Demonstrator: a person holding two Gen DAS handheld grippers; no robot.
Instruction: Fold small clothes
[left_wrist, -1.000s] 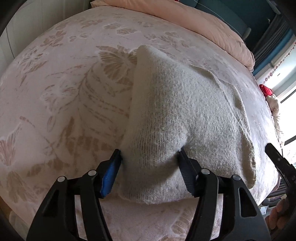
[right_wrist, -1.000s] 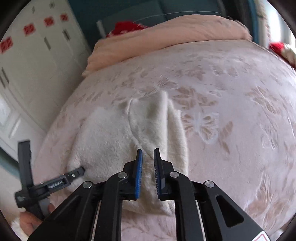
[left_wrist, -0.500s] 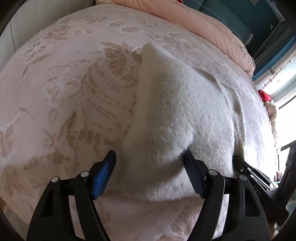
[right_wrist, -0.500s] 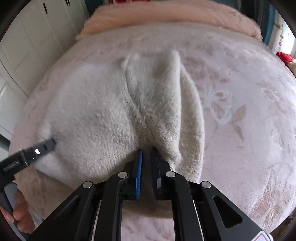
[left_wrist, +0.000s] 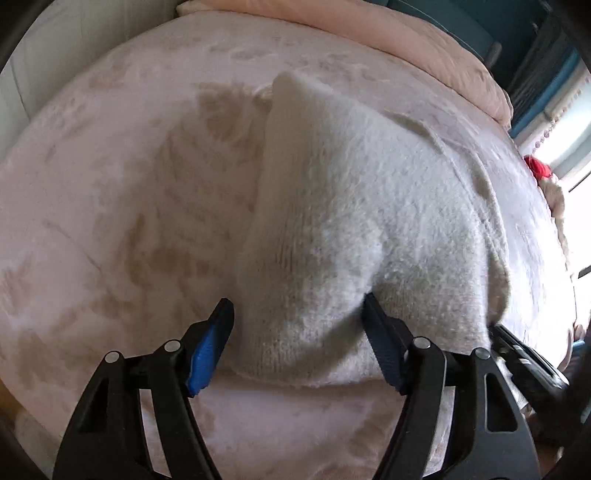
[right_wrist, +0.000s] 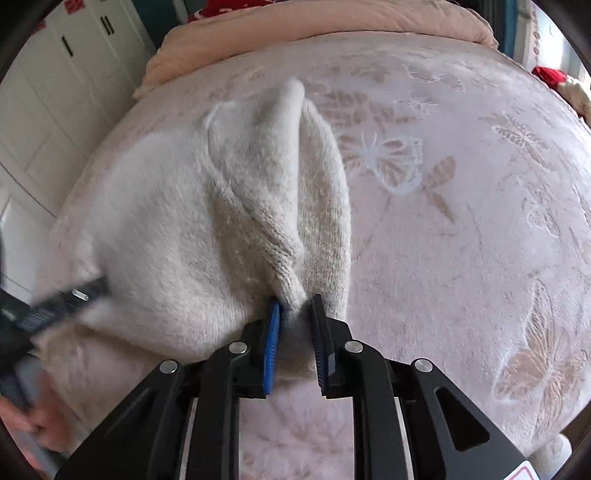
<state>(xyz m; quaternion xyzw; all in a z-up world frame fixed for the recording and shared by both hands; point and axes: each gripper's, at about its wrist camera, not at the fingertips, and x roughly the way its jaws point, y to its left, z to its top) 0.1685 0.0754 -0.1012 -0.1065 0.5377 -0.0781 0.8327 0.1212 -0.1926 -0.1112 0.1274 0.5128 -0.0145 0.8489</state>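
A cream knitted garment (left_wrist: 362, 221) lies bunched on the pink patterned bedspread (left_wrist: 110, 206). My left gripper (left_wrist: 295, 325) is open, its wide-spread jaws straddling the garment's near edge. In the right wrist view the same garment (right_wrist: 177, 221) shows a raised ridge of fabric running toward the camera. My right gripper (right_wrist: 293, 306) is shut on the near end of that ridge, with knit pinched between the pads. The left gripper's finger (right_wrist: 70, 299) shows blurred at the garment's left edge.
A peach duvet (left_wrist: 388, 40) is heaped at the far end of the bed (right_wrist: 480, 221). White cabinet doors (right_wrist: 55, 92) stand to the left. A red item (left_wrist: 537, 170) lies at the bed's far right edge by a bright window.
My right gripper moved forward onto the garment and pinched its raised ridge. The left gripper stayed spread around the near edge, shifting slightly.
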